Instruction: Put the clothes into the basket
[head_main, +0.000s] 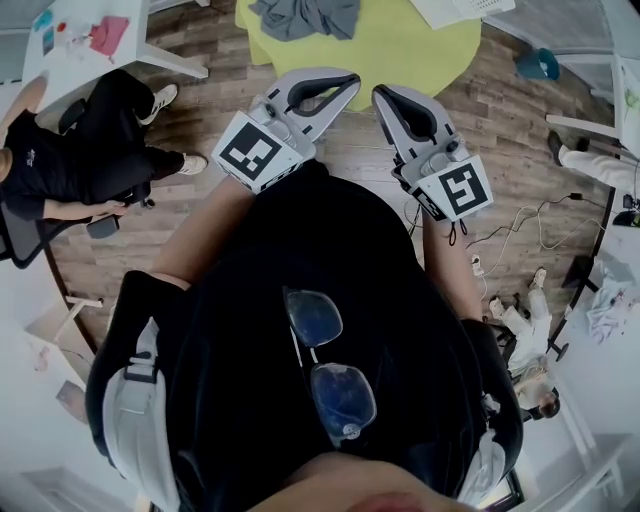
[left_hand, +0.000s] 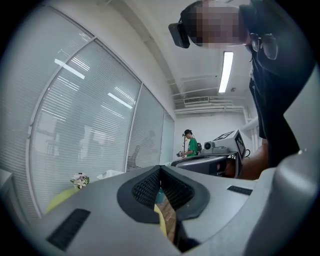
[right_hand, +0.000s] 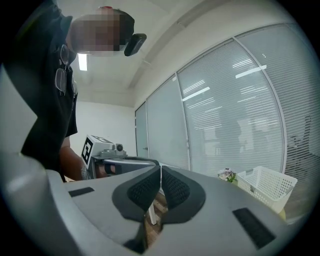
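A grey garment (head_main: 305, 18) lies crumpled on the round yellow table (head_main: 400, 50) at the top of the head view. A corner of the white basket (head_main: 480, 5) shows at that table's right edge; the right gripper view shows the white basket (right_hand: 267, 187) low on the right. Both grippers are held up in front of the person's chest, away from the table. My left gripper (head_main: 345, 80) is shut with nothing between its pads (left_hand: 147, 187). My right gripper (head_main: 385, 95) is shut and empty too, its pads (right_hand: 175, 187) meeting at the tips.
A seated person in black (head_main: 80, 150) is at the left beside a white desk (head_main: 80, 30). Cables (head_main: 520, 225) trail over the wooden floor on the right. A person in green (left_hand: 190, 145) stands far off. Small flowers (right_hand: 227, 175) sit by the blinds.
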